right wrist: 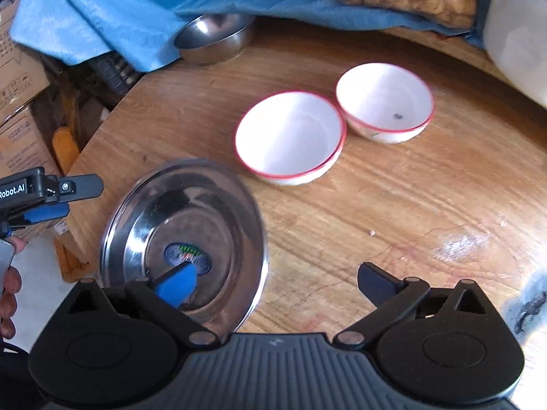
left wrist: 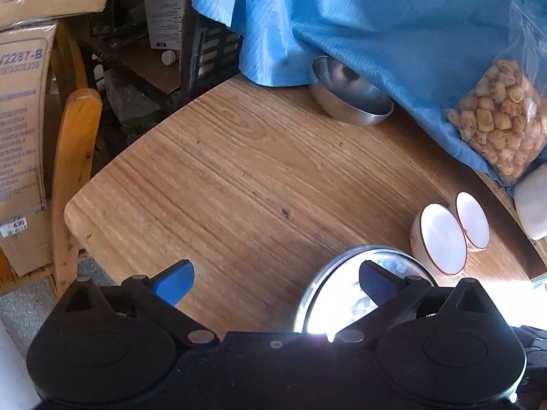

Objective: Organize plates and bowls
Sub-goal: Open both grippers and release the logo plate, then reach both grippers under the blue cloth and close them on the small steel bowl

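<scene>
From my left wrist camera, my left claw [left wrist: 277, 283] is spread wide and pinches nothing; its fingers hang over the wooden desk [left wrist: 239, 177]. The right finger sits over a shiny steel plate [left wrist: 336, 299] that lies flat on the desk near its front edge, though I cannot tell whether the finger touches it. Just beyond the plate, two white bowls with red rims [left wrist: 439, 239] stand side by side, touching at their rims. Farther back a steel bowl [left wrist: 348, 97] stands upright, partly tucked under a blue cloth [left wrist: 376, 20]. A clear bag of fried snacks [left wrist: 502, 119] rests on the cloth at the right. Cardboard boxes [left wrist: 20, 119] and a wooden chair back [left wrist: 73, 157] stand past the desk's left edge.

From my right wrist camera, my right claw [right wrist: 277, 282] is also spread wide, holding nothing. Its left finger hangs over the steel plate [right wrist: 184, 239], which has a round sticker at its centre. The nearer white bowl [right wrist: 290, 136] stands just beyond the plate, and the farther white bowl [right wrist: 384, 100] touches its rim. The steel bowl [right wrist: 213, 39] stands at the back under the blue cloth [right wrist: 102, 7]. My left claw [right wrist: 51, 201] shows at the left edge, well apart from the plate.
</scene>
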A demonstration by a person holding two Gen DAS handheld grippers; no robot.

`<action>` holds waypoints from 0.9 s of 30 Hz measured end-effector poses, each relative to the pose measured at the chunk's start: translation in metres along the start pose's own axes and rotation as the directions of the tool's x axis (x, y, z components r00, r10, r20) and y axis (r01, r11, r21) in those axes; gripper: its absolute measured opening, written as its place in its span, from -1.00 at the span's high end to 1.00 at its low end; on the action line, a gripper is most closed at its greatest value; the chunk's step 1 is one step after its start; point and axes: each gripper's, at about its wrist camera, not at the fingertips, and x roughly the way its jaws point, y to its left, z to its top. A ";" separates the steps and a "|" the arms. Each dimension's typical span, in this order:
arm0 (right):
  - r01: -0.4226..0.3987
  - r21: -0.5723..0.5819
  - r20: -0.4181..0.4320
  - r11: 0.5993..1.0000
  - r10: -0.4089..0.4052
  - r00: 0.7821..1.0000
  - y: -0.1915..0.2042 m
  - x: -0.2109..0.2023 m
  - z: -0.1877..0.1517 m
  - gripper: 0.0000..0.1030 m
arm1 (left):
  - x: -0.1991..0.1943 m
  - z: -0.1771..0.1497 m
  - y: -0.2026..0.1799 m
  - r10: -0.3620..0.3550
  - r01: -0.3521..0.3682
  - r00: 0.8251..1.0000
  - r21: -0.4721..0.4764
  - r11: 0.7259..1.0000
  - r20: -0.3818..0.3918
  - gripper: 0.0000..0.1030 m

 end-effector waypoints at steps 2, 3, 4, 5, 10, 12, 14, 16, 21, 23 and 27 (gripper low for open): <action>0.013 0.009 0.040 1.000 -0.013 0.999 0.002 -0.010 0.006 -0.99 | 0.004 0.008 0.001 0.000 0.000 1.000 0.018 1.000 0.006 -0.98; 0.011 0.012 0.061 1.000 -0.011 0.998 0.004 -0.014 0.009 -0.99 | 0.006 0.013 0.002 0.002 -0.002 1.000 0.027 1.000 0.012 -0.98; 0.009 0.015 0.083 1.000 -0.010 0.997 0.006 -0.018 0.013 -0.99 | 0.008 0.019 0.003 0.003 -0.004 1.000 0.033 0.999 0.020 -0.98; 0.007 0.016 0.101 1.000 -0.009 0.995 0.008 -0.021 0.017 -0.99 | 0.011 0.026 0.004 0.002 -0.003 1.000 0.040 0.999 0.027 -0.98; -0.014 0.056 0.174 0.998 0.004 0.985 0.015 -0.019 0.053 -0.99 | 0.032 0.072 -0.003 0.020 -0.030 0.996 0.130 0.991 0.082 -0.98; -0.020 0.082 0.173 0.996 0.005 0.985 0.016 -0.008 0.074 -0.99 | 0.043 0.090 -0.011 0.034 -0.052 0.994 0.183 0.982 0.101 -0.98; -0.024 0.106 0.180 0.994 0.004 0.984 0.018 -0.002 0.095 -0.99 | 0.055 0.108 -0.018 0.040 -0.062 0.994 0.216 0.974 0.105 -0.98; -0.022 0.131 0.189 0.991 -0.004 0.982 0.017 0.003 0.114 -0.99 | 0.064 0.121 -0.024 0.034 -0.057 0.994 0.232 0.971 0.102 -0.98; -0.012 0.153 0.147 0.988 -0.011 0.989 0.008 0.016 0.150 -0.99 | 0.084 0.146 -0.037 0.065 -0.086 0.993 0.230 0.969 0.098 -0.98; 0.015 0.138 0.106 0.990 -0.030 0.994 0.008 0.027 0.160 -0.99 | 0.090 0.155 -0.040 0.063 -0.085 0.992 0.226 0.970 0.106 -0.98; 0.064 0.106 0.062 0.992 -0.071 0.996 0.011 0.044 0.173 -0.99 | 0.097 0.162 -0.046 0.061 -0.100 0.987 0.278 0.955 0.147 -0.98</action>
